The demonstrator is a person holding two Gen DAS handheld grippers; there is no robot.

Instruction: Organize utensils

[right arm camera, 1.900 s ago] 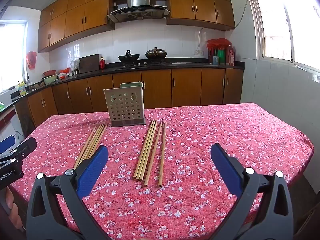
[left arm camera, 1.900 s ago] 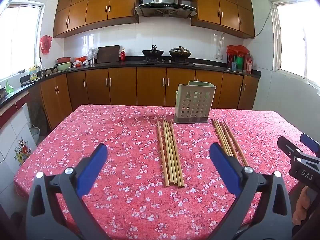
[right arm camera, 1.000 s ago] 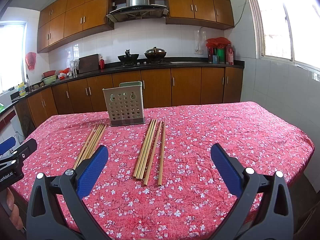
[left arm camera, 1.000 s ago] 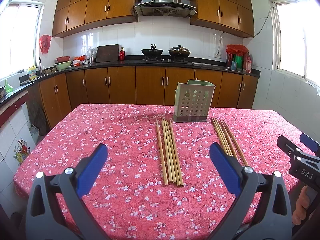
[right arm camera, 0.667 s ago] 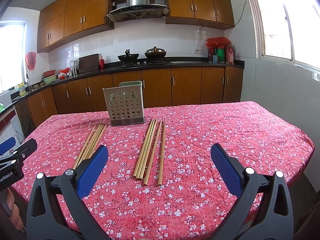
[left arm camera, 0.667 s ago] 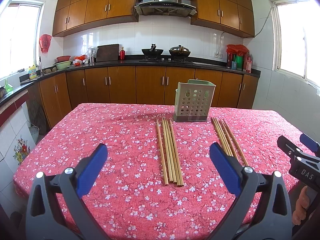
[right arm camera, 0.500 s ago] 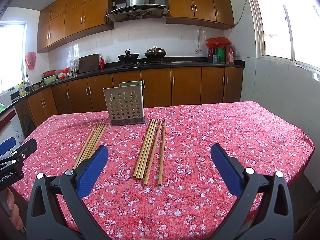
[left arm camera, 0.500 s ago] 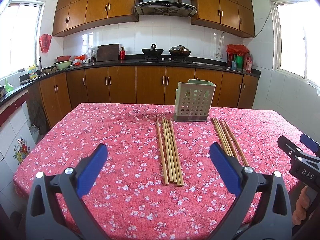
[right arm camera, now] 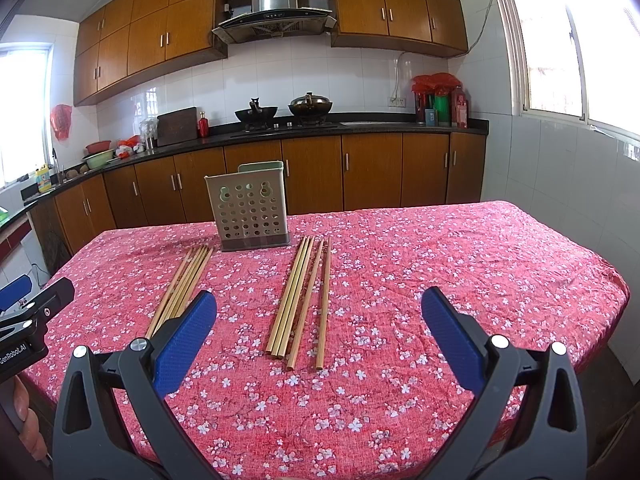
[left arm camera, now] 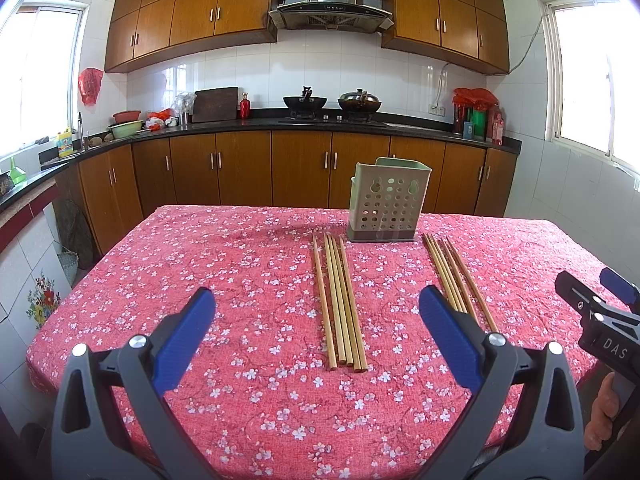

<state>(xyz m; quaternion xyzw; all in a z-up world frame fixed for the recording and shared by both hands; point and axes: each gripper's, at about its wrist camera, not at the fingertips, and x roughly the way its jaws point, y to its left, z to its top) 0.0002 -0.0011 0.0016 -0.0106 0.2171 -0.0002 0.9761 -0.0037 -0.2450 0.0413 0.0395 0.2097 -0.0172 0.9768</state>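
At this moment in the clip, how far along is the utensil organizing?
Nothing looks done yet: the perforated holder appears empty, though its inside is only partly visible. Both chopstick bundles, the left bundle and the right bundle, lie flat on the tablecloth. Nothing is in hand; the left gripper and right gripper are open. All chopsticks remain to be loaded.

Red cloth sprinkled with white blossoms. Pale tan chopsticks ahead of blue pads. Further ahead, pale green holder dotted with round holes, dark base. Brown wood cabinets, white tiles, black counter.
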